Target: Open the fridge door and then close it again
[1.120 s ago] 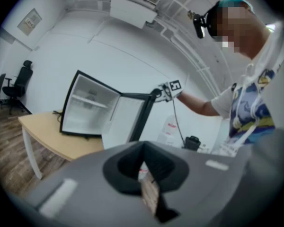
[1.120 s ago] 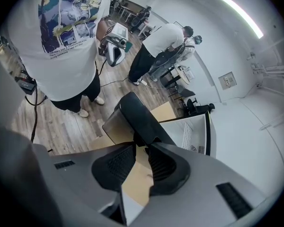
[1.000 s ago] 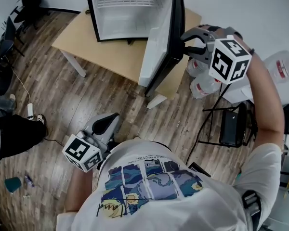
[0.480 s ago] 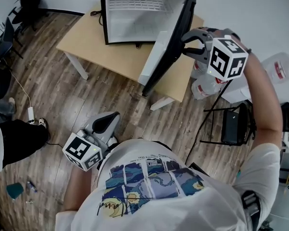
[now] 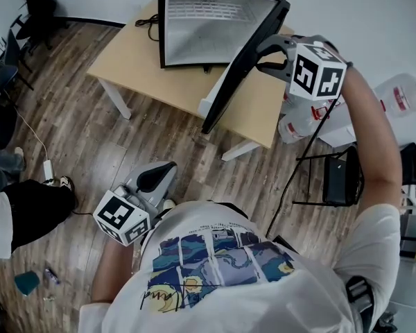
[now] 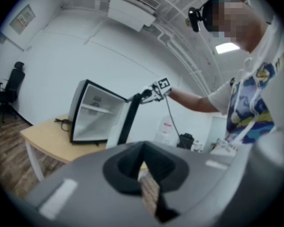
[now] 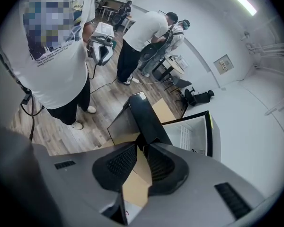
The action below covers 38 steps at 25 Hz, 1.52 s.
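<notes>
Touching the fridge door (image 5: 241,75) at its top is the right gripper (image 5: 262,55) (jaws together).

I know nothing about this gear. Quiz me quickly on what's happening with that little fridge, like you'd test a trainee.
1. True or false: the fridge door is shut.
2. Which gripper grips the door's top edge? A) left B) right C) both
3. Fill in: the fridge stands on a wooden ____.
Key: 1 false, it stands open. 2 B, the right gripper. 3 table.
</notes>
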{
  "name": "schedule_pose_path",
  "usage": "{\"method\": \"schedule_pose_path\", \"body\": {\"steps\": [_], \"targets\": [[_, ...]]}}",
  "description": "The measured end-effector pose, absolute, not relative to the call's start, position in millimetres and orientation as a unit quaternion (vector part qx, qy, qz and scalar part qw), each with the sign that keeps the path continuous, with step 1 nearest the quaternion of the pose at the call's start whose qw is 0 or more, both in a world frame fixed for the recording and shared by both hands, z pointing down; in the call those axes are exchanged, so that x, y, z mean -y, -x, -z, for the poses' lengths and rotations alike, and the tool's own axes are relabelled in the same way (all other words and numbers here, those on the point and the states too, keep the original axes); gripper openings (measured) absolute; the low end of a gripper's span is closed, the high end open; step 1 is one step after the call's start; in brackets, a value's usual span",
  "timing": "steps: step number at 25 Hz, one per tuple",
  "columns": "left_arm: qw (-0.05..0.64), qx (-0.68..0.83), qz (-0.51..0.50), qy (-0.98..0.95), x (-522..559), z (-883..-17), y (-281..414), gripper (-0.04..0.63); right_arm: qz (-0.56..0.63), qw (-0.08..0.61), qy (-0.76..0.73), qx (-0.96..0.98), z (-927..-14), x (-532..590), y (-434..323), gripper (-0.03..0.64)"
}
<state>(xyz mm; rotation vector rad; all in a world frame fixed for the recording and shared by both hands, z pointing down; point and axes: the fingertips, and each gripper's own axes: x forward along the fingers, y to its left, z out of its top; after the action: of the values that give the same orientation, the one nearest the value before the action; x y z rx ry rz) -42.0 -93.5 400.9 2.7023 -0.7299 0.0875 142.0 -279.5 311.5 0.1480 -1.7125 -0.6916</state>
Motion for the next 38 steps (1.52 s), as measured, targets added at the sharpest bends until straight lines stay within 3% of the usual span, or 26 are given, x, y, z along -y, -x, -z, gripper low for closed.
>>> {"method": "schedule_pose_path", "body": {"steps": [18,38], "targets": [[0.181,0.273,-0.035,-0.944,86.0,-408.3,127.2,0.008,0.245,0.604,-0.126,0.748,-312.9,324.9,-95.6,0.061],[0.167,0.278,-0.042,-0.945,142.6,-400.9,104.1,0.008,0.231,0.586,-0.147,0.763,-313.1,402.5,-46.4,0.055]]}}
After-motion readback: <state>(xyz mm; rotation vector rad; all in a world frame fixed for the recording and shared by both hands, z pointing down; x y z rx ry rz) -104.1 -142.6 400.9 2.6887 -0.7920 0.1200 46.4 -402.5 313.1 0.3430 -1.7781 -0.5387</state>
